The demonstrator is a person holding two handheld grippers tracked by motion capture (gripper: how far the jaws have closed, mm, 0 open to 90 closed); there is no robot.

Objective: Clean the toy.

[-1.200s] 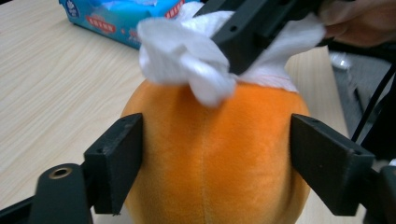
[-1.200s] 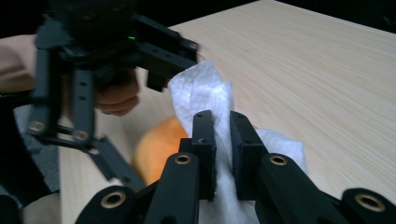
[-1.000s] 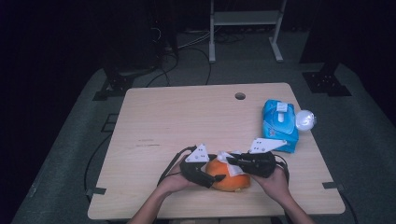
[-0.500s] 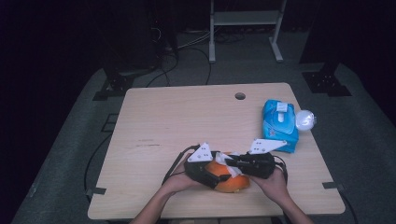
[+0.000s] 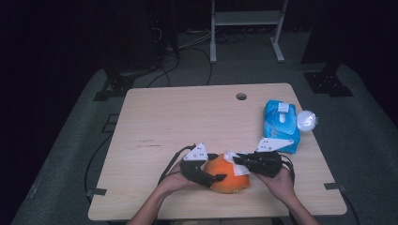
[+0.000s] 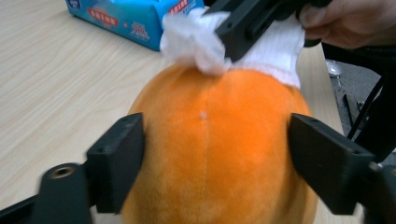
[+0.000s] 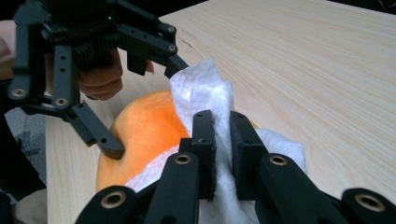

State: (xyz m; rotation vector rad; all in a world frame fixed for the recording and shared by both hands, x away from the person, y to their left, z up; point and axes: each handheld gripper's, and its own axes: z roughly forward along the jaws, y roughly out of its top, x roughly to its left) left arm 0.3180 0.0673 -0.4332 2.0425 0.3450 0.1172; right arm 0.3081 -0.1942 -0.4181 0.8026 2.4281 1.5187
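An orange plush toy (image 5: 226, 182) lies near the table's front edge. My left gripper (image 5: 217, 174) holds it from the left, one jaw against each side of the plush (image 6: 215, 154). Its jaws have just been closing a little with the toy between them. My right gripper (image 7: 223, 140) is shut on a crumpled white wipe (image 7: 201, 93) and holds it against the top of the toy. In the left gripper view, the wipe (image 6: 196, 42) rests on the toy's far top edge under the right gripper (image 6: 238, 28).
A blue pack of wipes (image 5: 280, 124) lies at the table's right side, with a round white object (image 5: 306, 121) beside it at the edge. A cable hole (image 5: 241, 96) sits near the back edge. Bare wooden tabletop (image 5: 178, 122) stretches left and behind.
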